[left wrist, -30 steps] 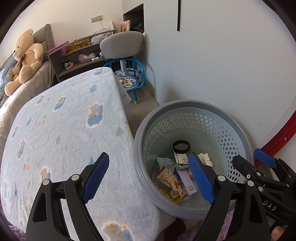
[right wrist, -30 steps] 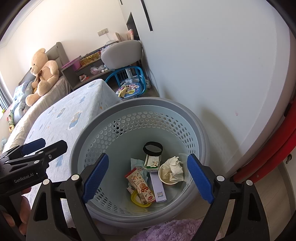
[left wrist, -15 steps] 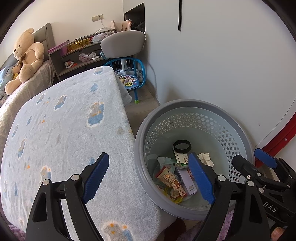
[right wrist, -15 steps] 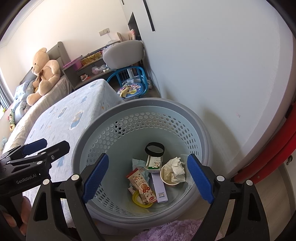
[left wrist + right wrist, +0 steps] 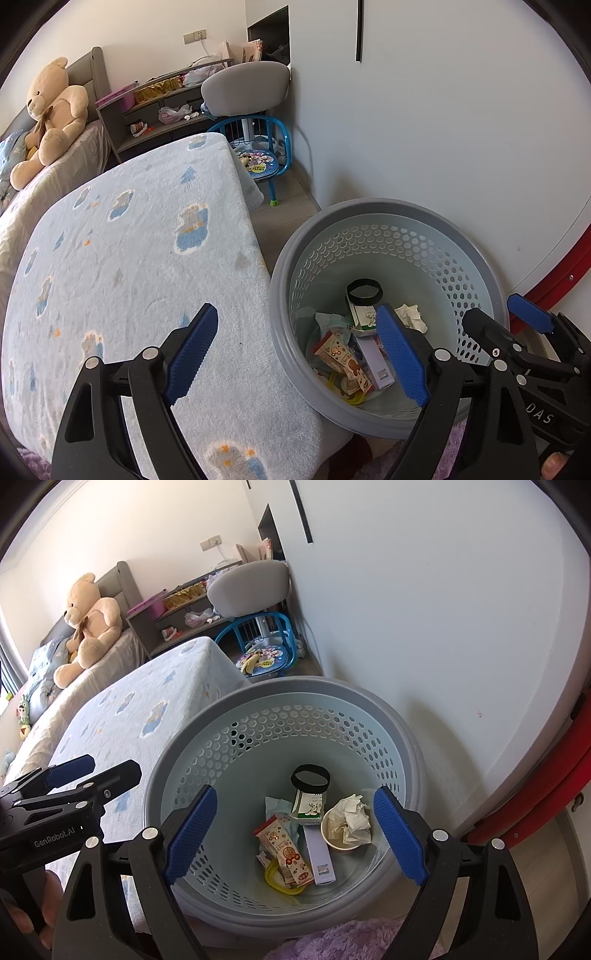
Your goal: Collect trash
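Observation:
A grey perforated basket (image 5: 369, 716) stands on the floor by the white wall; it also shows in the left wrist view (image 5: 458, 236). Inside lie a paper cup with crumpled tissue (image 5: 349, 825), a black ring (image 5: 310, 777), a small carton (image 5: 309, 805), a snack wrapper (image 5: 286, 851) and a white box (image 5: 319, 853). My right gripper (image 5: 293, 836) is open and empty above the basket. My left gripper (image 5: 295, 350) is open and empty over the edge of the blue-patterned blanket (image 5: 129, 258), left of the basket.
A bed with a teddy bear (image 5: 51, 114) lies at far left. A grey chair (image 5: 245, 86), a small blue chair (image 5: 258, 162) and shelves (image 5: 155, 107) stand at the back. A red hoop (image 5: 546, 794) leans on the wall. A purple rug (image 5: 343, 941) lies below.
Both grippers have drifted slightly back and up from the basket; the view of the basket shifts a little. Both stay open and empty.

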`<state>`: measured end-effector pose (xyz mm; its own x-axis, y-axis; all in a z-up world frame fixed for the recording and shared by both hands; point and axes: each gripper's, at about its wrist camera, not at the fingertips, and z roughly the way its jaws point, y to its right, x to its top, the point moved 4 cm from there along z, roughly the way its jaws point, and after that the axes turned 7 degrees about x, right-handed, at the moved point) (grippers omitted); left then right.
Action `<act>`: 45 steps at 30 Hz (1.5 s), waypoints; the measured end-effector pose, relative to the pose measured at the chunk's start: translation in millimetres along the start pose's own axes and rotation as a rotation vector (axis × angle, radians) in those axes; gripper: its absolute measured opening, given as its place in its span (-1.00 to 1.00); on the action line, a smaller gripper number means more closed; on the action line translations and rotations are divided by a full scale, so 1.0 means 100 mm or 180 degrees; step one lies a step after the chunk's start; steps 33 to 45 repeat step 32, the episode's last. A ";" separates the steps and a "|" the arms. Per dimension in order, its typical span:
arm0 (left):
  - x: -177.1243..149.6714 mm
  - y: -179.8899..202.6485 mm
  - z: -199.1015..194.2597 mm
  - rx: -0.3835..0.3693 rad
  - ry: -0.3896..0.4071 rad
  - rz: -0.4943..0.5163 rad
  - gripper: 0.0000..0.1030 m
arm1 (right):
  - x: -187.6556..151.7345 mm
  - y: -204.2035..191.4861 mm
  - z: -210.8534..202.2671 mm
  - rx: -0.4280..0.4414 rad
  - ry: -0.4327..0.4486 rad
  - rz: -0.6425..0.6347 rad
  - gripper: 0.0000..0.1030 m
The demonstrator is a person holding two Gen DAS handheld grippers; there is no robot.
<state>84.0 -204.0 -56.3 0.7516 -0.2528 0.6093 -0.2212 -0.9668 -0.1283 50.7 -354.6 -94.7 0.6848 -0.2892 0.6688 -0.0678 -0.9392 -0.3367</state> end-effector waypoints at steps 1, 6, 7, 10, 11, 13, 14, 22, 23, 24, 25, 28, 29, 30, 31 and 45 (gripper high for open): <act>0.00 0.00 0.00 0.0001 0.0001 0.0001 0.62 | 0.00 0.00 0.00 -0.0001 -0.0001 -0.0001 0.65; 0.00 0.00 0.00 0.0000 0.0001 0.0001 0.62 | 0.00 0.00 0.00 -0.0003 -0.0004 -0.0005 0.65; 0.00 0.00 0.00 0.0001 0.0000 0.0001 0.62 | 0.00 0.00 0.00 -0.0003 -0.0004 -0.0002 0.65; 0.00 0.00 0.00 0.0002 -0.0001 0.0001 0.62 | 0.00 0.00 0.00 -0.0002 0.0000 -0.0001 0.65; 0.00 0.00 0.00 0.0003 -0.0001 0.0000 0.62 | 0.00 0.00 0.00 -0.0001 -0.0001 -0.0002 0.65; 0.00 -0.01 0.00 0.0006 -0.0007 -0.0005 0.62 | 0.00 0.00 0.00 -0.0002 -0.0002 -0.0004 0.65; 0.00 -0.02 0.00 0.0004 -0.0009 -0.0006 0.62 | 0.00 0.00 0.00 -0.0002 -0.0003 -0.0005 0.65; -0.01 -0.03 0.00 -0.0018 -0.0015 -0.0018 0.62 | 0.00 0.00 0.00 -0.0001 -0.0002 -0.0004 0.65; -0.01 -0.03 0.00 -0.0013 -0.0016 -0.0017 0.62 | 0.00 0.00 0.00 -0.0001 -0.0002 -0.0004 0.65; -0.01 -0.03 0.01 -0.0004 -0.0018 -0.0014 0.62 | 0.00 0.00 0.00 -0.0001 -0.0003 -0.0003 0.65; -0.01 -0.03 0.01 0.0006 -0.0018 -0.0011 0.62 | 0.00 0.00 0.00 -0.0002 -0.0002 -0.0001 0.65; 0.00 -0.03 0.00 0.0012 -0.0016 -0.0008 0.62 | 0.00 0.00 0.00 -0.0001 0.0000 -0.0002 0.65; 0.00 -0.03 0.00 0.0015 -0.0015 -0.0008 0.62 | 0.00 -0.01 0.00 0.0000 0.0000 -0.0002 0.65; 0.00 -0.03 0.00 0.0016 -0.0014 -0.0007 0.62 | 0.00 0.00 0.00 -0.0001 -0.0003 -0.0003 0.65; 0.00 -0.03 0.00 0.0016 -0.0014 -0.0007 0.62 | 0.00 0.00 0.00 -0.0002 -0.0003 -0.0004 0.65; 0.00 -0.03 0.00 0.0017 -0.0015 -0.0008 0.62 | 0.00 0.00 0.00 -0.0001 -0.0002 -0.0003 0.65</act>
